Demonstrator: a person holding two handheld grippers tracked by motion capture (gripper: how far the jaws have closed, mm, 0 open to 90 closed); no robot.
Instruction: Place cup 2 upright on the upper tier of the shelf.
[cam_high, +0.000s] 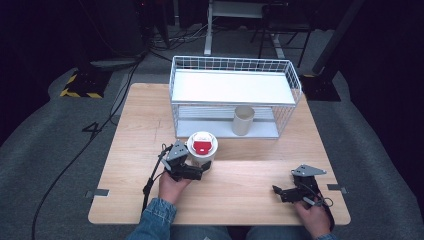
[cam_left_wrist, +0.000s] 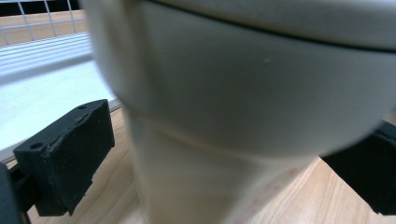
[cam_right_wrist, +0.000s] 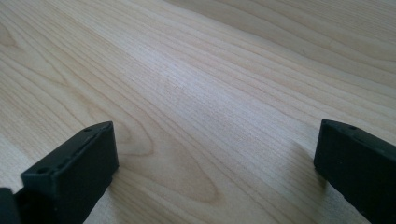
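A pale cup with a white lid and a red label (cam_high: 202, 146) stands upright on the wooden table (cam_high: 140, 130), just in front of the wire rack. My left gripper (cam_high: 203, 169) reaches around its lower body from the near side. In the left gripper view the cup (cam_left_wrist: 224, 107) sits between the jaws, with a small gap showing between the left finger (cam_left_wrist: 70, 158) and the cup wall. My right gripper (cam_high: 281, 192) rests low over bare wood at the front right, open with nothing between its fingers (cam_right_wrist: 70, 172).
A white wire rack (cam_high: 235, 64) with two levels stands at the back middle of the table. A second, lidless beige cup (cam_high: 243, 120) stands on its lower level. Cables run over the grey floor at the left.
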